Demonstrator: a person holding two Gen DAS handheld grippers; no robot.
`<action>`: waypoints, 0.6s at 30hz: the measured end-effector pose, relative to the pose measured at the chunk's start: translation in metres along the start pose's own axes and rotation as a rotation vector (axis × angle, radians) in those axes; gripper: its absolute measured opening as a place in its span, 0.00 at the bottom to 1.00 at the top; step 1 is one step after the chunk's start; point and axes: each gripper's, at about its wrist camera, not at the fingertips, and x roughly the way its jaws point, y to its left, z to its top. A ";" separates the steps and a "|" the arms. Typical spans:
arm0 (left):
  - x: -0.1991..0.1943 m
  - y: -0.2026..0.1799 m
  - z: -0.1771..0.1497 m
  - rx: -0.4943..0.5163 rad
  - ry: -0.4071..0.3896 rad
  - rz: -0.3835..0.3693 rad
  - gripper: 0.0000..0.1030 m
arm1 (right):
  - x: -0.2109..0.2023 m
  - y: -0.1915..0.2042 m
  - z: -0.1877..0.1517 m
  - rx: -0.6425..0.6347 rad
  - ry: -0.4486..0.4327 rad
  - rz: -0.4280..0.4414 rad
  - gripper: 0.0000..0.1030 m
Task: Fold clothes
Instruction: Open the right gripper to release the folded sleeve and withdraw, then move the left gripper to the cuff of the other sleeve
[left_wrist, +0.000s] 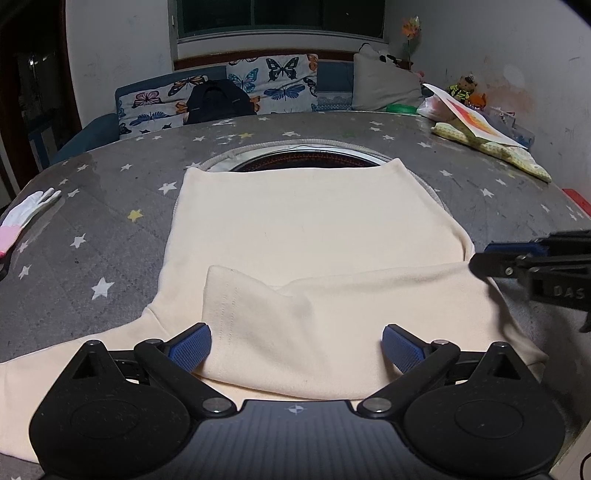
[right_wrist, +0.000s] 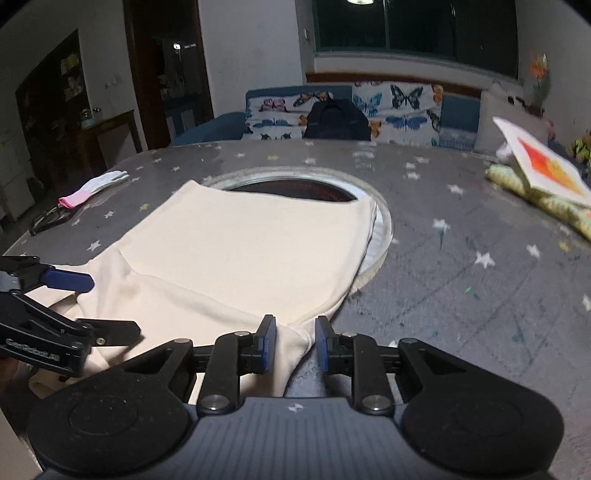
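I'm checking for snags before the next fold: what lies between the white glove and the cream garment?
Only bare star-print tablecloth separates the white glove from the cream garment, clearest in the left wrist view.

The big round desk (left_wrist: 110, 206) has a grey cloth cover with little white and yellow stars. Behind it stands a blue sofa (left_wrist: 92, 129) with a white butterfly-print cover (left_wrist: 258, 85) over its back. A black backpack (left_wrist: 218, 99) sits on the sofa, and a white pillow (left_wrist: 384, 85) leans at its right end. The walls (left_wrist: 118, 48) are white. A dark window (left_wrist: 280, 16) with a white sill is above the sofa. In the right wrist view, a dark wooden doorway (right_wrist: 166, 74) and a dark wooden shelf (right_wrist: 55, 81) stand at the left.
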 end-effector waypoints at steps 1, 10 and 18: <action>0.000 0.000 0.000 0.003 0.001 0.003 0.98 | -0.004 0.003 0.001 -0.008 -0.010 0.009 0.21; -0.001 -0.003 -0.002 0.015 -0.001 0.016 0.98 | -0.013 0.027 -0.017 -0.072 0.025 0.088 0.23; -0.011 -0.005 -0.002 0.016 -0.019 0.016 0.98 | -0.028 0.030 -0.028 -0.092 0.021 0.079 0.32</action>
